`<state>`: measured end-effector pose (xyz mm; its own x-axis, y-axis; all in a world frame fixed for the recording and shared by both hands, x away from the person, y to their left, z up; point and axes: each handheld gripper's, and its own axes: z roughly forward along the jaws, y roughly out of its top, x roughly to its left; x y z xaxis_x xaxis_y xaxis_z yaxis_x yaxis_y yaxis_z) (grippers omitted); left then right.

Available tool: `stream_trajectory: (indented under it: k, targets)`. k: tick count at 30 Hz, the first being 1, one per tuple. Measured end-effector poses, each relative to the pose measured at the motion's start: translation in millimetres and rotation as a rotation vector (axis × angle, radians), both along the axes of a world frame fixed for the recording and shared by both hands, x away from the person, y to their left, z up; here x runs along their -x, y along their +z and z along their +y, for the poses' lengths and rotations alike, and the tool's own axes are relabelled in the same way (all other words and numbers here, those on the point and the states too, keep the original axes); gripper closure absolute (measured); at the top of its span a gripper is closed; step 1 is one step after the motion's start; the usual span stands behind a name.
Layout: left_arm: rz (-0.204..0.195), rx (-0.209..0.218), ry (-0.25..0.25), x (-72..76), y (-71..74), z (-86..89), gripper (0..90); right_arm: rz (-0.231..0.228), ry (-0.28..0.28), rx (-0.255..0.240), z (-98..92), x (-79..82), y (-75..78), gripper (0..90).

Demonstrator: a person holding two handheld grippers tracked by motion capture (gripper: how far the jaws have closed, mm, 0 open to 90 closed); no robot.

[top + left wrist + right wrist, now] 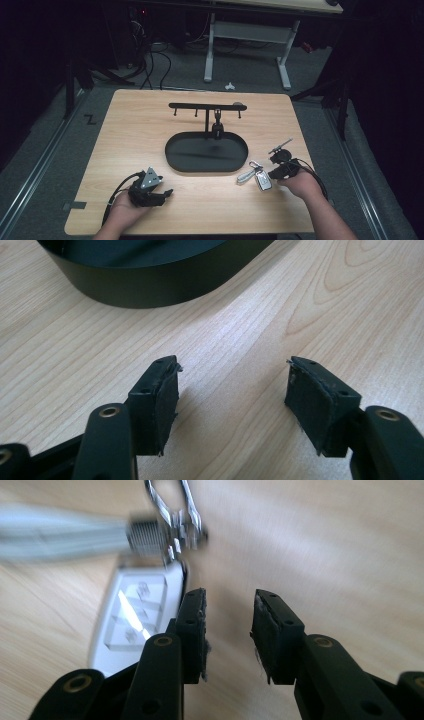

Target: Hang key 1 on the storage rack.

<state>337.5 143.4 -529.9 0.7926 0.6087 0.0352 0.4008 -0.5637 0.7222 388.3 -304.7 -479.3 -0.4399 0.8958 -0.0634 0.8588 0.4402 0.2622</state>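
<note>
On the table (150,125), in the high view, a car key (263,180) lies at about 5 o'clock from the black tray (206,152). A grey strap (246,175) runs off from its top end. The key's long side points from 11 o'clock to 5 o'clock. The right gripper (272,175) is just beside the key, at the key's 3 o'clock side, so the key lies at 9 o'clock from it. The right hand (300,184) comes in from 5 o'clock and lies low over the wood. The left gripper (167,192) rests well apart, at 7 o'clock from the tray, so the right hand is much nearer the key.

Next comes the left gripper view. The left gripper (232,390) has its jaws apart with only bare wood between them. The tray (150,285) wall curves by at 12 o'clock. This gripper points low and flat along the table.

Last comes the right gripper view. The right gripper (229,630) has its jaws a little apart, and nothing is between them. The key (135,620) sits at 9 o'clock, touching or almost touching the outside of the near jaw; I cannot tell which. A shiny ring (172,510) is at 11 o'clock, and the strap (55,532) blurs off at 10 o'clock. To grab the key, I think the gripper must slide toward 9 o'clock.
</note>
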Motion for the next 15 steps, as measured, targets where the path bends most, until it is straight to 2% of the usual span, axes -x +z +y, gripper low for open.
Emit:
stream_trajectory:
  k: [2,5,10,14,15]
  targets:
    - [0.0,0.0,-0.001,0.0,0.0,-1.0,38.0,-0.036,-0.012,-0.033,3.1,-6.8,10.2,66.2]
    - [0.002,0.003,-0.003,-0.8,-0.2,-0.7,37.9,-0.048,0.004,-0.066,14.5,-22.7,15.0,63.3]
    - [0.004,0.006,0.001,-2.1,-0.4,1.1,37.8,0.01,0.007,-0.098,30.1,-44.9,1.6,58.6]
    - [0.007,0.003,0.0,-1.6,-0.1,3.5,37.9,0.057,0.017,-0.083,35.2,-48.0,-10.4,58.7]
    - [0.006,0.005,0.002,-1.7,-0.3,4.0,37.8,0.052,0.033,-0.075,36.5,-46.1,-11.5,60.6]
